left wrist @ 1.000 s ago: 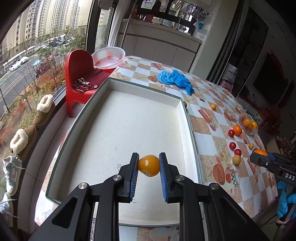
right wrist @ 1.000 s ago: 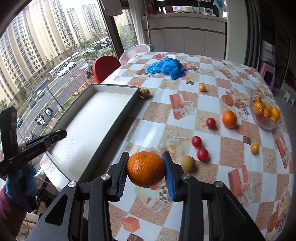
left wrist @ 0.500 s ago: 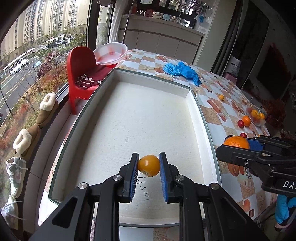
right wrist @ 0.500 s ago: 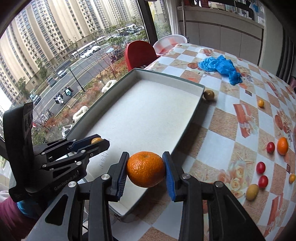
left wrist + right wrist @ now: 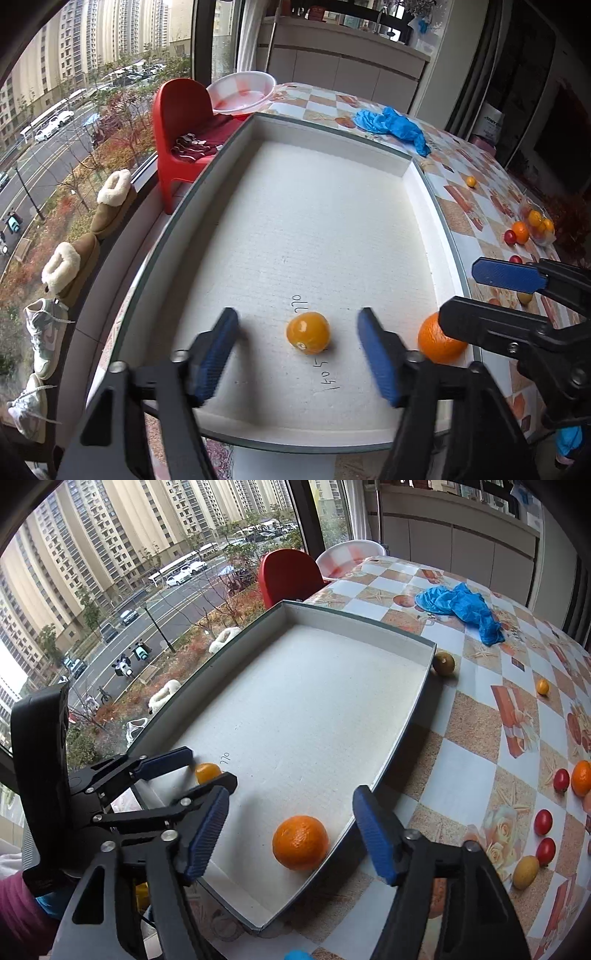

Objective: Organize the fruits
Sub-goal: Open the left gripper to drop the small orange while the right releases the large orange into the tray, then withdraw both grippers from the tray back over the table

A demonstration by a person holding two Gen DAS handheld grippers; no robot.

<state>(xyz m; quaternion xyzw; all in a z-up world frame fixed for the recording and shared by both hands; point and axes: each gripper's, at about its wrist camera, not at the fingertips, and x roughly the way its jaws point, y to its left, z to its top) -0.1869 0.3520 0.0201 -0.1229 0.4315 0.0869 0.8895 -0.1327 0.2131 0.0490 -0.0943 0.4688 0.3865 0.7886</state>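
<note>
A small yellow-orange fruit (image 5: 308, 332) lies on the floor of the white tray (image 5: 332, 147), between the parted fingers of my left gripper (image 5: 297, 356), whose jaws are opening and touch nothing. A bigger orange (image 5: 300, 842) rests in the tray's near right corner by the wall (image 5: 402, 734). My right gripper (image 5: 291, 834) straddles it, jaws opening, pads clear of it. The orange (image 5: 439, 341) also shows in the left wrist view, partly behind the right gripper (image 5: 491, 295). In the right wrist view the left gripper (image 5: 203, 766) and small fruit (image 5: 207, 771) appear at left.
Loose fruit lies on the checkered tablecloth: red tomatoes (image 5: 543, 821), an orange (image 5: 581, 777), a yellowish fruit (image 5: 525, 872), a dark fruit (image 5: 443, 663) by the tray's far corner. Blue gloves (image 5: 458, 607) lie farther back. A red chair (image 5: 177, 122) and shoes (image 5: 70, 266) stand beside the window.
Both grippers opened and let go of their fruit. The small yellow-orange fruit and the orange now lie on the tray floor. The right gripper shifted over the tray's near corner.
</note>
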